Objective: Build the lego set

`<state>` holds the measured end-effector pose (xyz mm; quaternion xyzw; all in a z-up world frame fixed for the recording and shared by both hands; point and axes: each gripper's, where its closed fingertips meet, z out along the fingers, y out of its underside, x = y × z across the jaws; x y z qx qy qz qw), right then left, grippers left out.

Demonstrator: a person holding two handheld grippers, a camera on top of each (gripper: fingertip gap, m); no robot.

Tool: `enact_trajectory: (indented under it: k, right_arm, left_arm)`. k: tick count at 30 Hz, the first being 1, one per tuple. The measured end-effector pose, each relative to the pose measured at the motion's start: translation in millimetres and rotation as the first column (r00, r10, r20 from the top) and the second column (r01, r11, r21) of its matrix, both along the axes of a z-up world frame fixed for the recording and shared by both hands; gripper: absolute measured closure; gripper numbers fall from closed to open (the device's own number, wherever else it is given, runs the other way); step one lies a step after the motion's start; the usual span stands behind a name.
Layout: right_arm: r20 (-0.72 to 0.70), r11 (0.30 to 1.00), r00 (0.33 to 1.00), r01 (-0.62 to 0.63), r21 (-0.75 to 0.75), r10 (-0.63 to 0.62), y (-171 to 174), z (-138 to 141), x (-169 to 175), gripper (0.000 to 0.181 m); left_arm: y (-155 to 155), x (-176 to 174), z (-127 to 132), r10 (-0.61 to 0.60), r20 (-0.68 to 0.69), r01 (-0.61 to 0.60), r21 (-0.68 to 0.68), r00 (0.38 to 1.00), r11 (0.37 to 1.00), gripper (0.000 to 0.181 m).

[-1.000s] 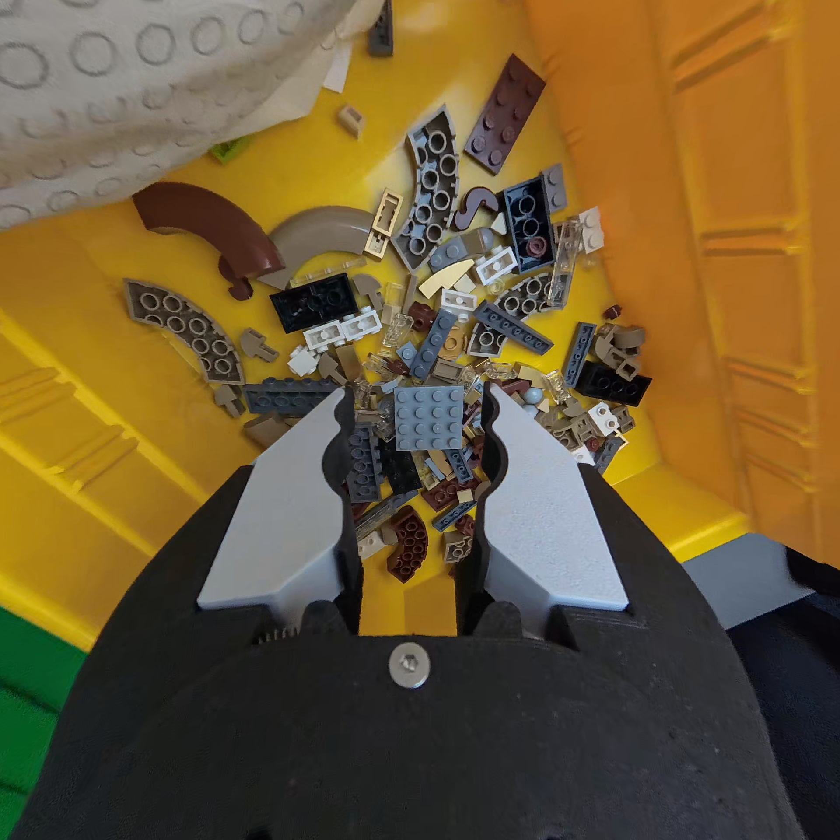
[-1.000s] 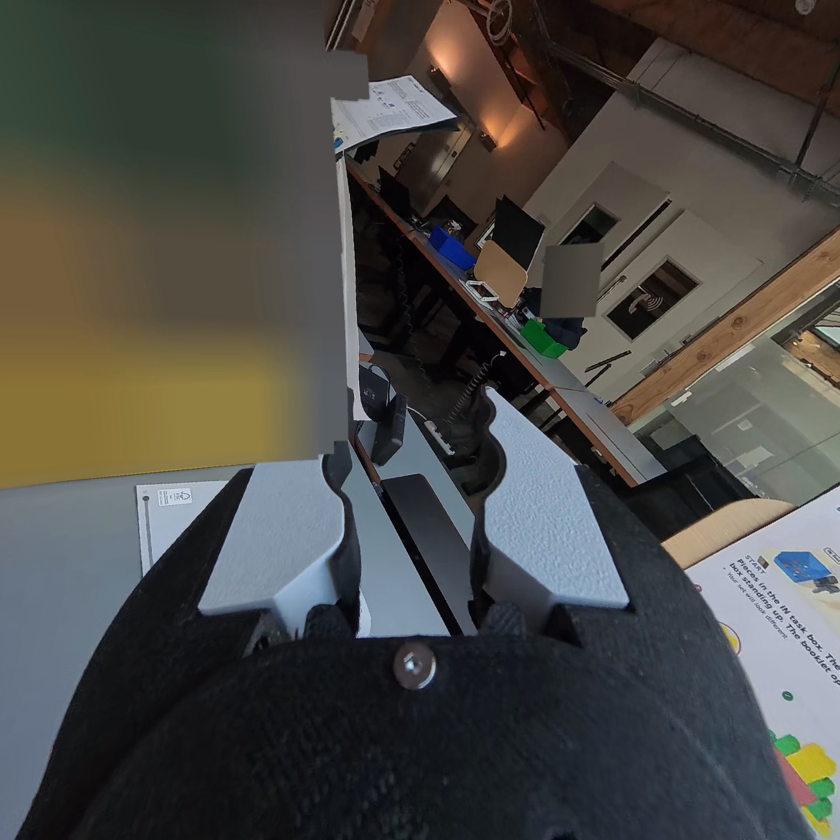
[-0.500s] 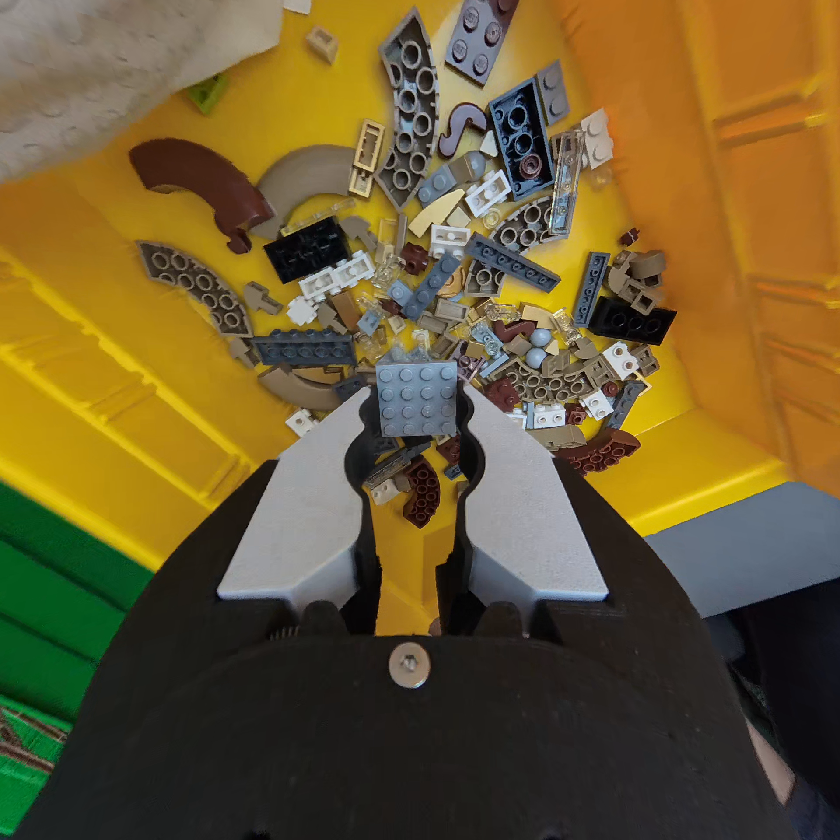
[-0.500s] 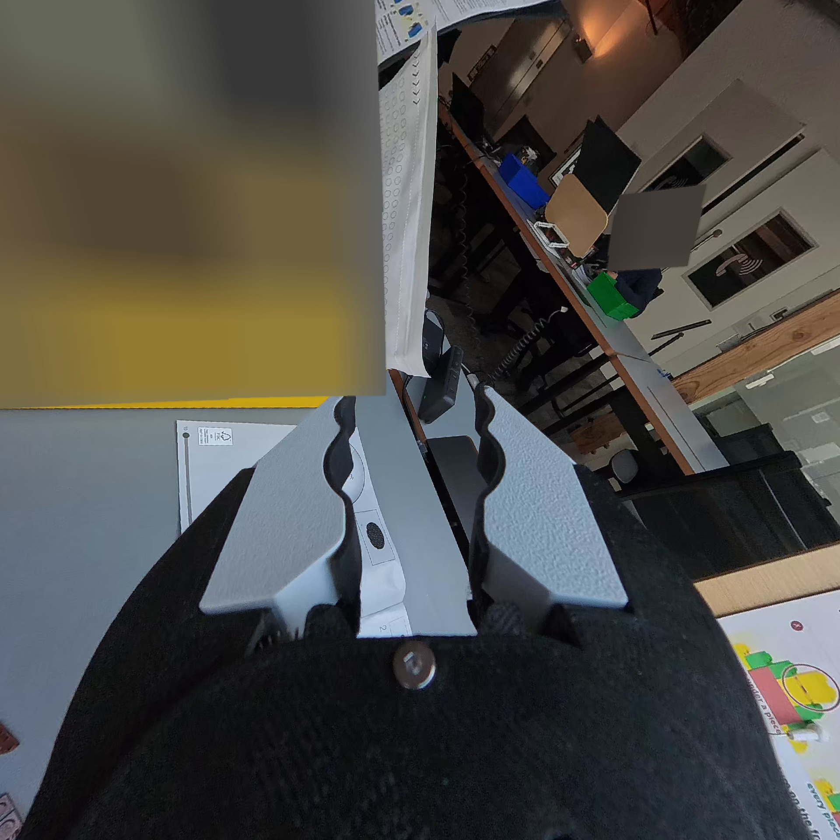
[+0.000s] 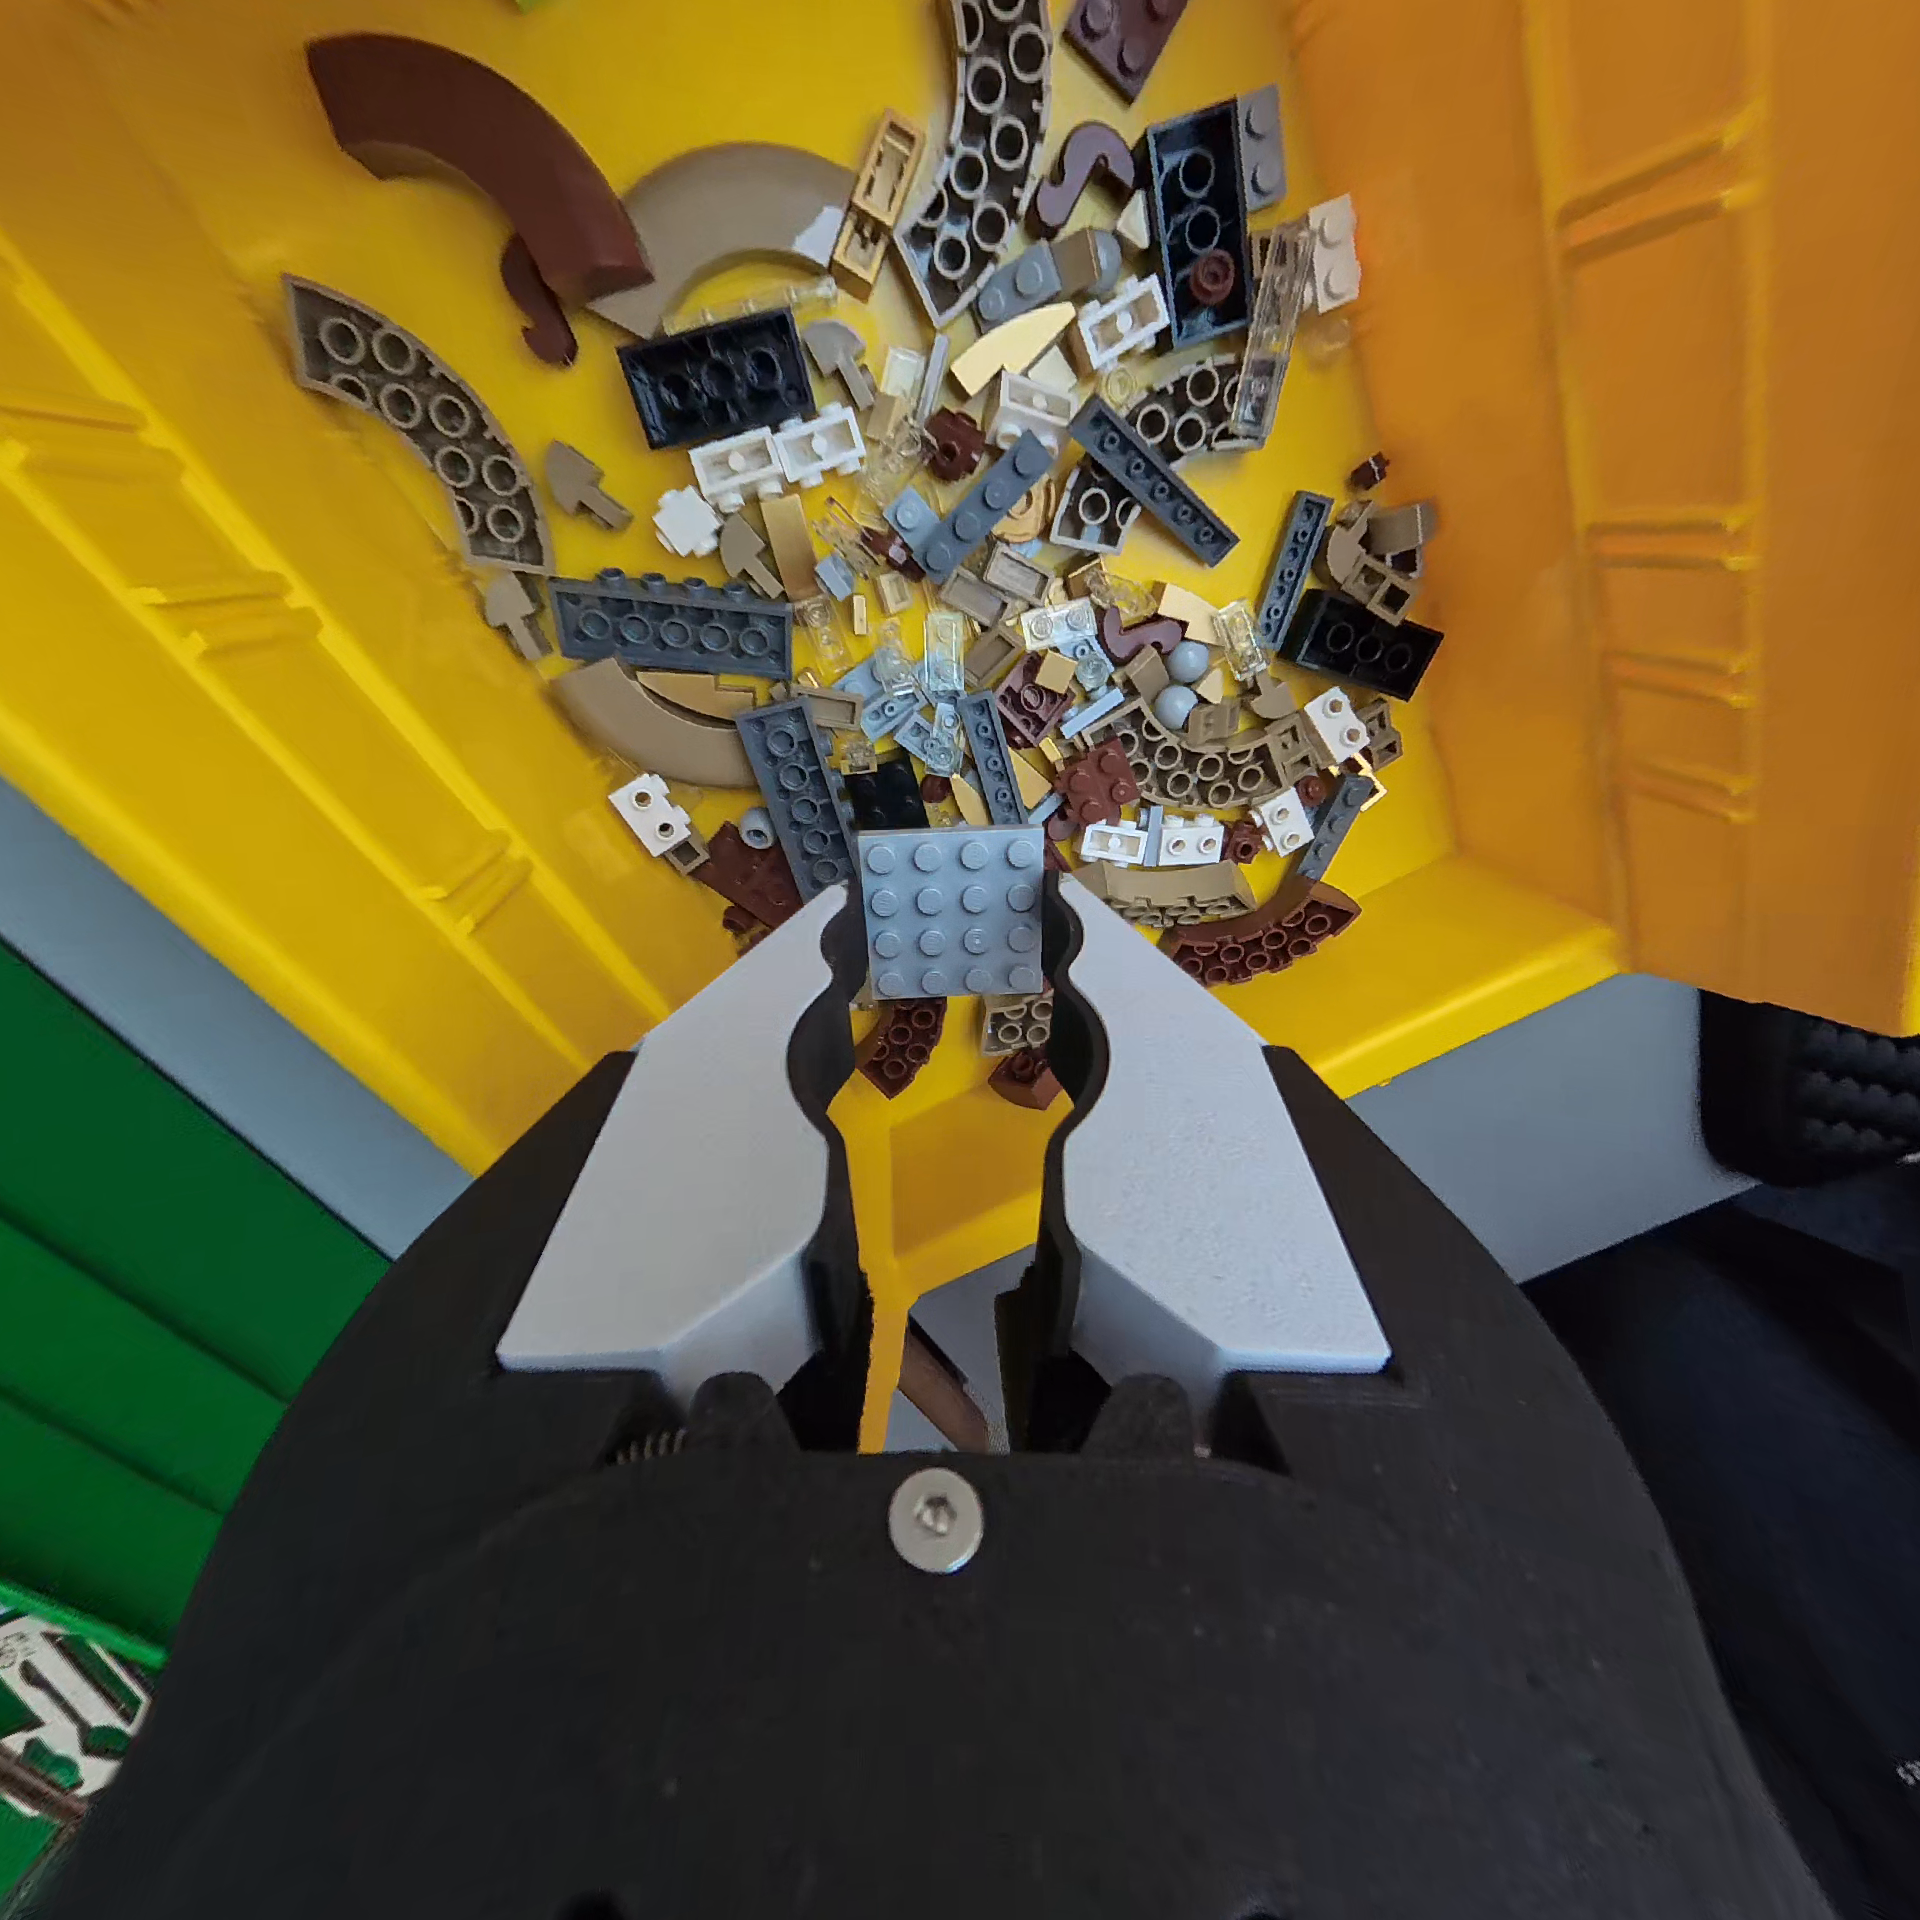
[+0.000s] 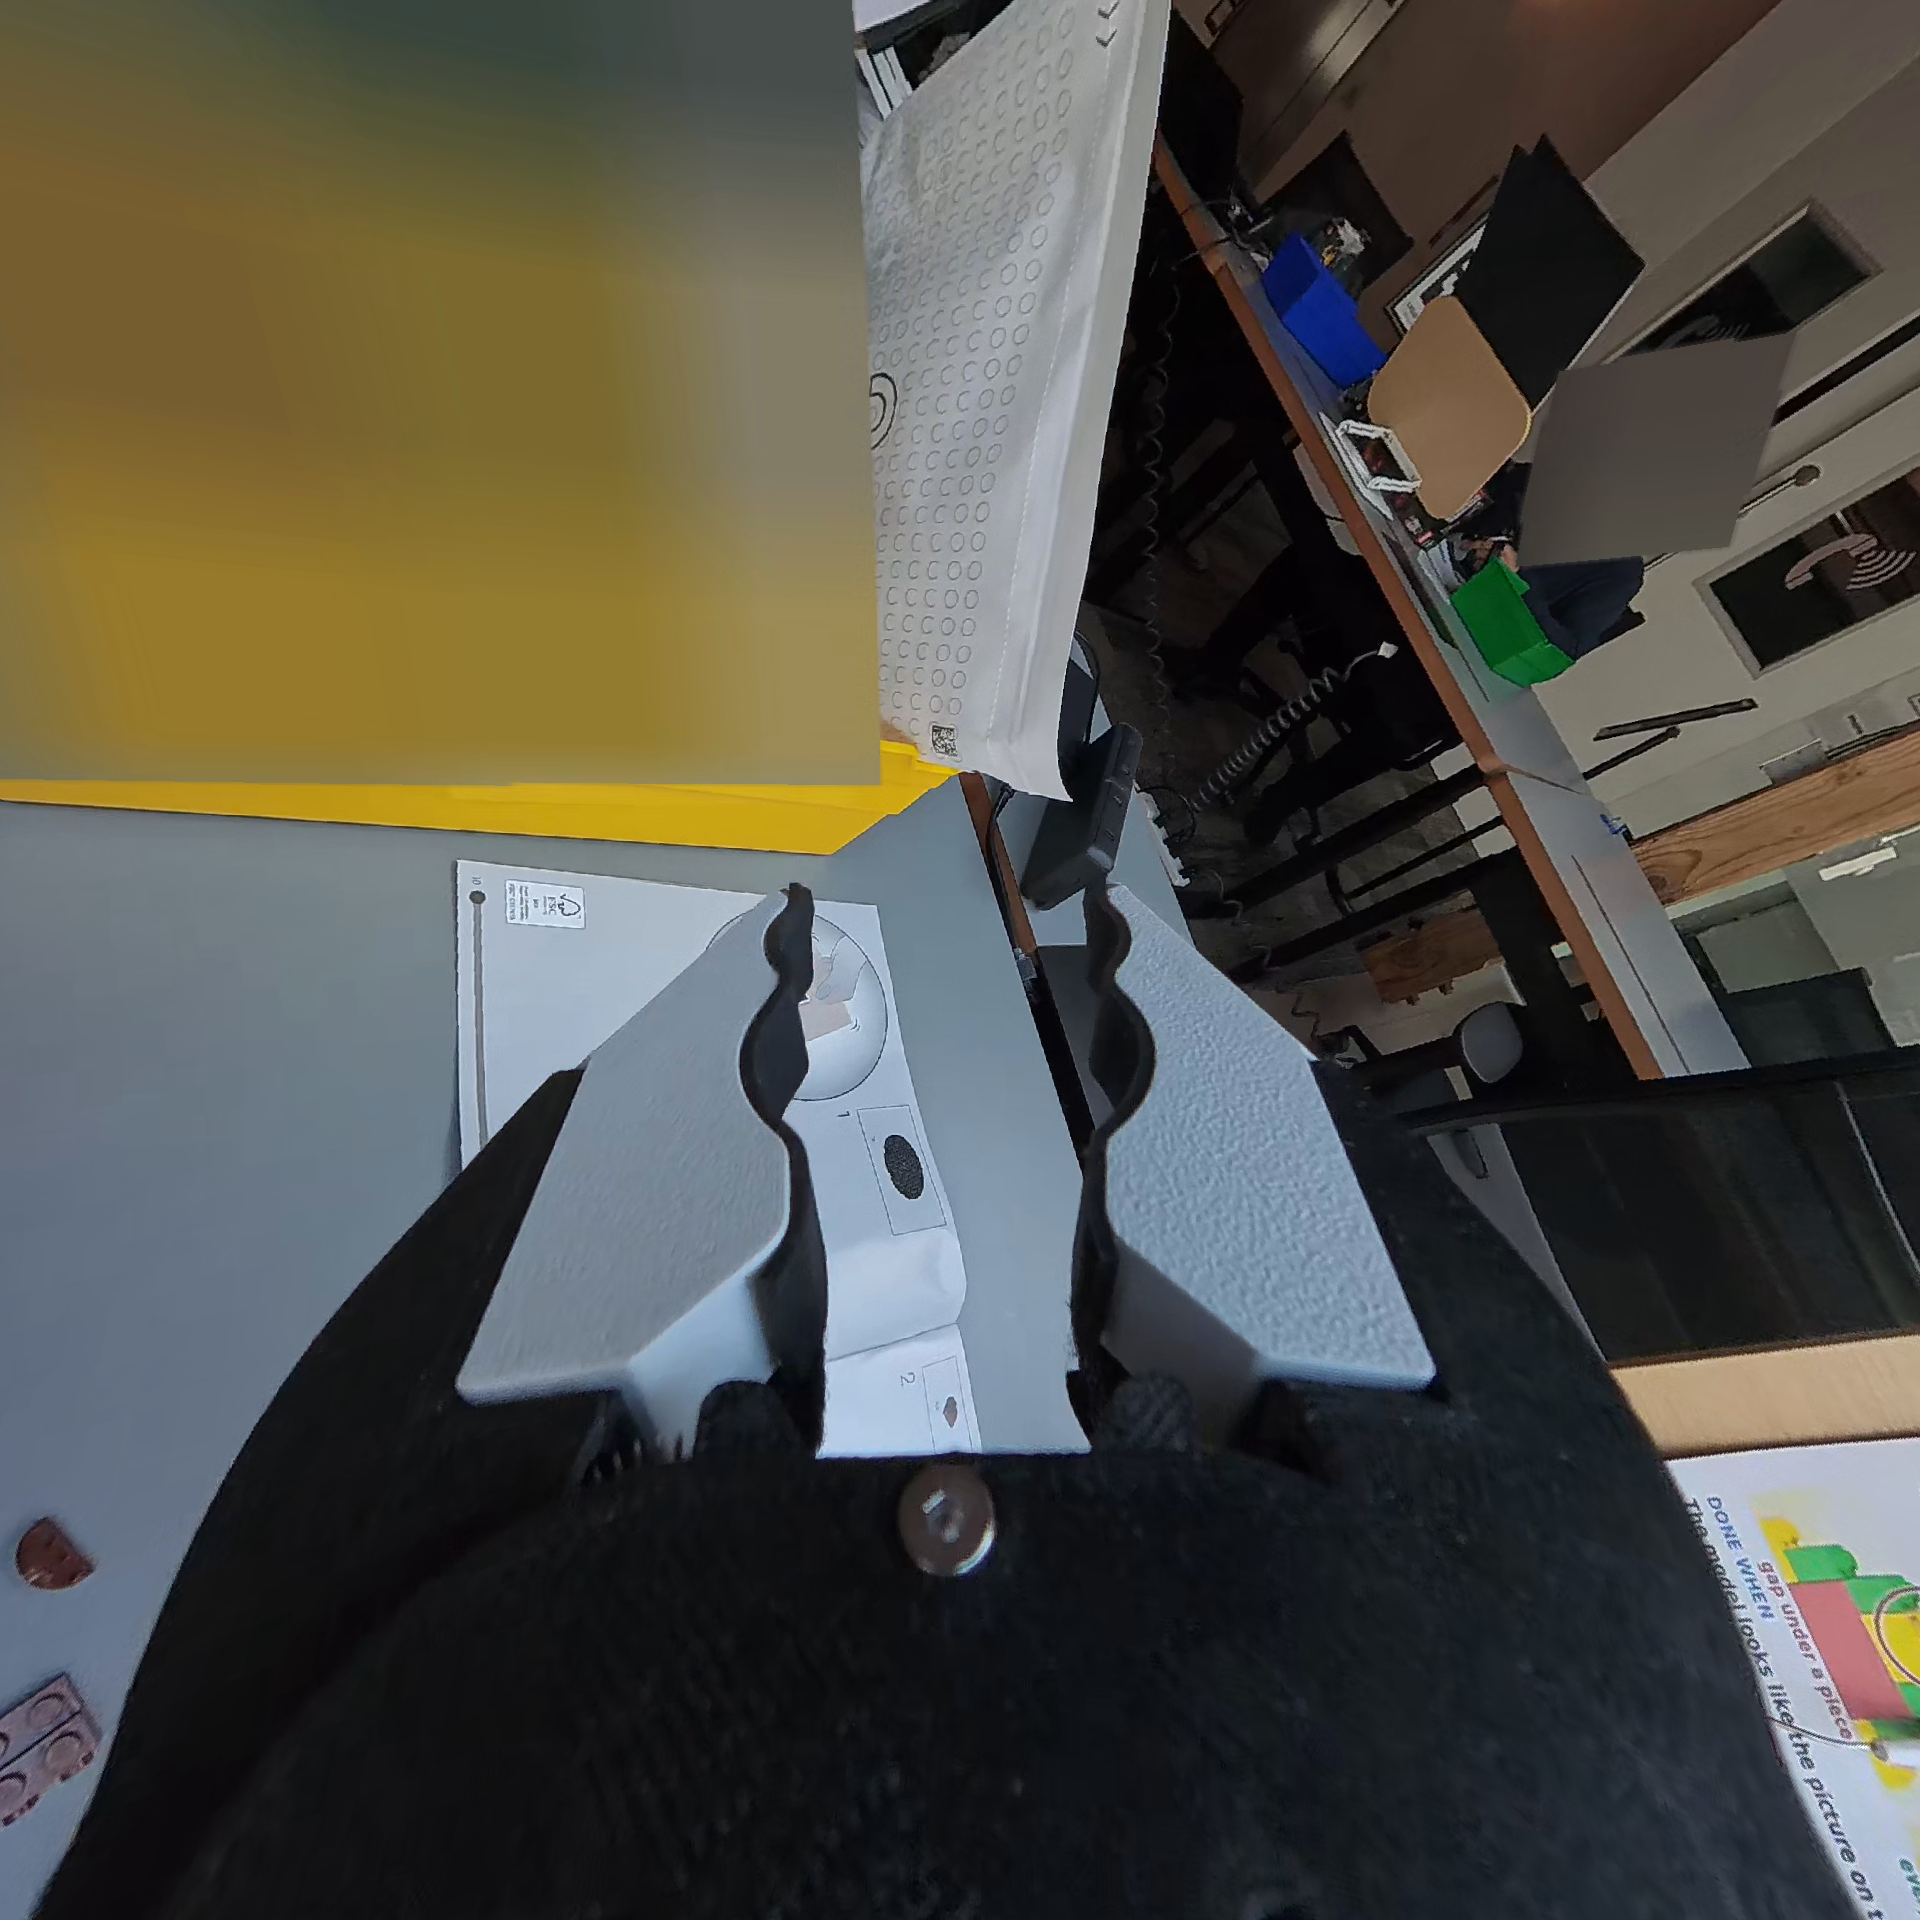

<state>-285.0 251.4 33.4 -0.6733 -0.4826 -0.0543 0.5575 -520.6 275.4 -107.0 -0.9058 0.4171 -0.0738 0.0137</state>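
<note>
The yellow plastic bin (image 5: 312, 665) now sits lower and farther off in my left wrist view than a second ago. My left gripper (image 5: 954, 914) has clamped the light grey square studded plate (image 5: 954, 914) and raised it clear of the loose brick pile (image 5: 1039, 540); placement comes next. My right gripper (image 6: 940, 914) hangs open and empty over the white instruction sheet (image 6: 644, 935).

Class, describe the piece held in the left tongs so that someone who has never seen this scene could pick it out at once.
Find the yellow bin with loose building pieces heaped on its floor. At the near edge of that heap, the left tongs are shut on a flat square grey plate. It alone is a full square, four studs by four; the grey pieces nearby are long narrow strips.
</note>
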Motion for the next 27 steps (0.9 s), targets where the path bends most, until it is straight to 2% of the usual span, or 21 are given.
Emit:
enact_trajectory:
  k: [5, 9, 11, 13, 15, 17, 19, 21, 23, 27]
  right_arm:
    - [0.018, 1.000, 1.000, -0.005, -0.016, 0.006, 0.0, -5.2, 0.1, 0.128]
    - [0.037, 1.000, 0.999, -0.007, -0.022, 0.008, -0.5, -7.9, 0.2, 0.128]
    - [0.044, 1.000, 0.999, -0.007, -0.023, 0.008, -1.2, -8.4, 0.2, 0.128]
    - [0.045, 1.000, 0.999, -0.010, -0.018, 0.011, -2.0, -7.1, -0.5, 0.128]
    - [0.043, 1.000, 0.999, -0.017, -0.016, 0.017, -3.1, -6.2, -1.7, 0.128]
    - [0.044, 1.000, 0.999, -0.021, -0.018, 0.021, -3.8, -6.5, -2.5, 0.128]
    - [0.049, 1.000, 0.998, -0.026, -0.018, 0.026, -4.7, -6.9, -3.6, 0.128]
    - [0.052, 0.999, 0.998, -0.031, -0.017, 0.032, -6.0, -6.5, -5.0, 0.128]
    - [0.048, 0.999, 0.998, -0.041, -0.014, 0.041, -7.9, -5.2, -7.3, 0.128]
    - [0.059, 0.999, 0.997, -0.049, -0.009, 0.049, -10.4, -4.1, -9.0, 0.128]
  left_arm:
    - [-16.0, -8.3, -17.1, -0.064, -0.081, 0.056, -0.097, 0.995, 0.994, 0.149]
    - [-13.5, -4.8, -21.8, -0.078, -0.081, 0.070, -0.092, 0.994, 0.993, 0.149]
    - [-4.5, -0.6, -20.3, -0.067, -0.067, 0.064, -0.049, 0.995, 0.997, 0.132]
    - [10.0, 3.5, -17.7, -0.068, -0.055, 0.069, 0.018, 0.996, 0.997, 0.127]
    - [32.7, 11.1, -14.3, -0.105, -0.043, 0.110, 0.139, 0.994, 0.984, 0.134]
    - [39.0, 27.2, -14.1, -0.201, 0.006, 0.197, 0.191, 0.979, 0.962, 0.145]
    - [43.9, 41.4, -18.3, -0.339, 0.006, 0.325, 0.269, 0.941, 0.907, 0.144]
    - [47.3, 45.1, -25.2, -0.440, -0.064, 0.435, 0.326, 0.896, 0.839, 0.149]
    - [50.8, 38.3, -30.1, -0.452, -0.149, 0.475, 0.336, 0.879, 0.813, 0.154]
    - [54.3, 29.6, -31.9, -0.412, -0.163, 0.444, 0.321, 0.896, 0.837, 0.152]
